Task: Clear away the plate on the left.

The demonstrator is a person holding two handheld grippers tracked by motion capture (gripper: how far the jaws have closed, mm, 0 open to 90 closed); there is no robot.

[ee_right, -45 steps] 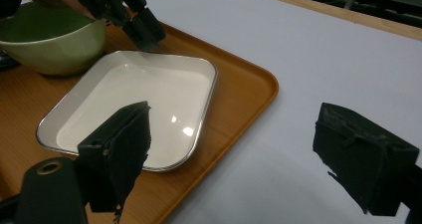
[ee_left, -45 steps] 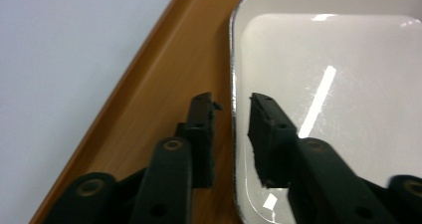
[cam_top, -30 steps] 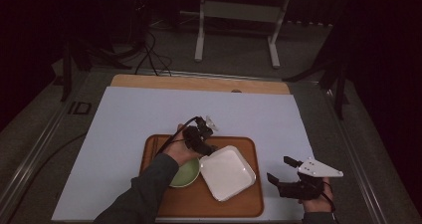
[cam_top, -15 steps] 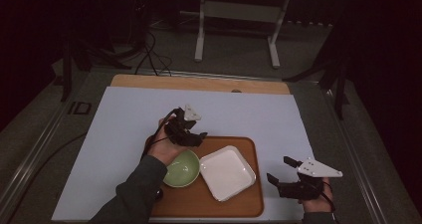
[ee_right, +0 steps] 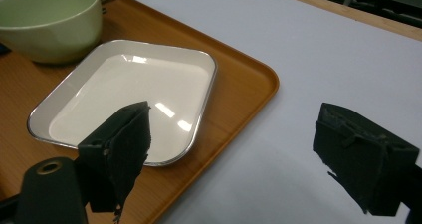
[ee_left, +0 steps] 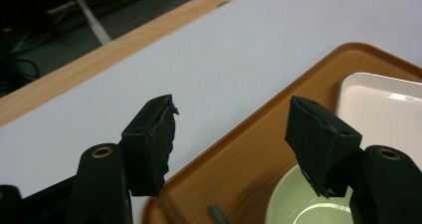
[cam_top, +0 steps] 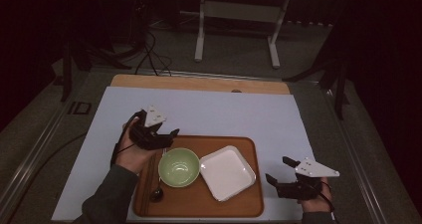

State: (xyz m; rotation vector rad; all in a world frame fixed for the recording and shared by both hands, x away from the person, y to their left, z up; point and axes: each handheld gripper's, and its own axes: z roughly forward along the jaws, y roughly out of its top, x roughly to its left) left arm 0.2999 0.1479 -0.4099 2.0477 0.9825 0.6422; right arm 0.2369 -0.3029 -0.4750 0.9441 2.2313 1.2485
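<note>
High view: wooden tray (cam_top: 249,204) at 6 o'clock on the pale table sheet (cam_top: 224,114), long axis running 9 to 3. On it, green bowl (cam_top: 179,167) left of centre, rim up. Just beside it at 3 o'clock, white square plate (cam_top: 227,172), lying flat and turned so its corners point roughly toward 12, 3, 6 and 9. At 7 o'clock of the bowl, a dark spoon (cam_top: 157,193) beside thin dark sticks (cam_top: 145,184), both running 12 to 6 along the tray's left edge.

Left gripper (cam_top: 167,137) above the tray's 10 o'clock corner, tips toward 3 o'clock; jaws spread wide, just been opening, nothing between them. In the left gripper view, same spread jaws over tray rim (ee_left: 278,109), bowl (ee_left: 298,204) below the right jaw, plate (ee_left: 383,99) beyond.

Right gripper (cam_top: 281,170) off the tray at 4 o'clock, over the sheet, tips toward 10 o'clock. In the right gripper view, jaws wide apart and empty, plate (ee_right: 129,94) lying behind the left jaw, bowl (ee_right: 50,20) at 11 o'clock.
</note>
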